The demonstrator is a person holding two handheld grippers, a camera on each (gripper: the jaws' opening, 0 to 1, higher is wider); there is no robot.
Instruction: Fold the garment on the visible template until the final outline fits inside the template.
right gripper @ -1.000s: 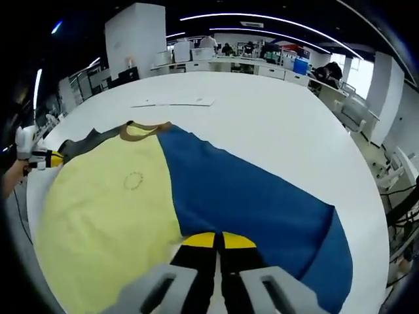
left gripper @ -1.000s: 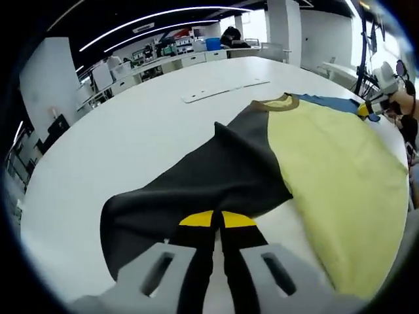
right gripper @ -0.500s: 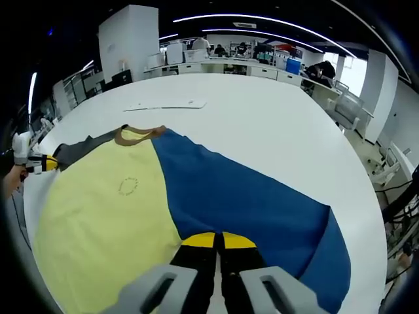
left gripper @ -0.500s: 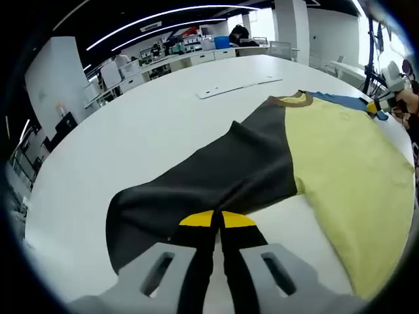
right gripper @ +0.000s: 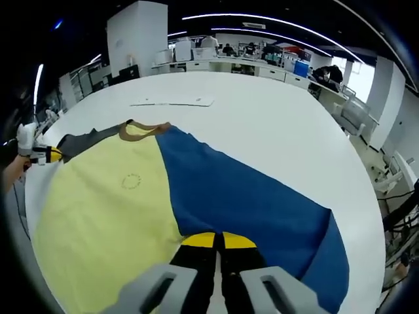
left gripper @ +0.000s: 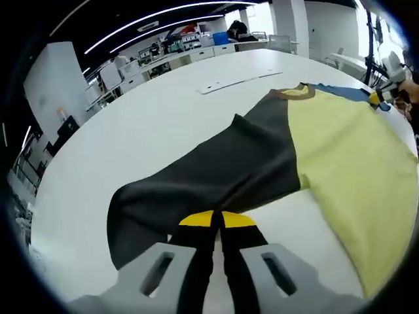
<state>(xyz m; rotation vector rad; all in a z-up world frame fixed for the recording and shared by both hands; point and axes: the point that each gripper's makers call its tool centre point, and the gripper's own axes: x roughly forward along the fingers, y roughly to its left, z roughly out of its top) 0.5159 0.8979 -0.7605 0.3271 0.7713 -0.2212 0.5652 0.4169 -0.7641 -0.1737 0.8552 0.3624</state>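
**Shirt Held Out By Both Sleeves**

Nothing much has moved since a moment ago: the shirt looks just as spread out, and both views have only shifted a little with the hands.

In the left gripper view, the left gripper has its jaws squeezed shut on the dark grey sleeve. The yellow body of the shirt runs off toward 3 o'clock. The brown collar sits at about 1 o'clock.

In the right gripper view, the right gripper is shut tight on the blue sleeve. The yellow part lies toward 9 o'clock. The left gripper shows far off at 9 o'clock, small.

The shirt lies on a big white table. A flat white strip lies past the collar at 11 o'clock. It may be the template, but it is hard to tell.

What could go wrong: if one hand pulls harder, the shirt may slide or bunch up. A sleeve could also slip out of the jaws.

The bottom hem is cut off at the edge in both views. The small round mark on the chest is too blurry to read.
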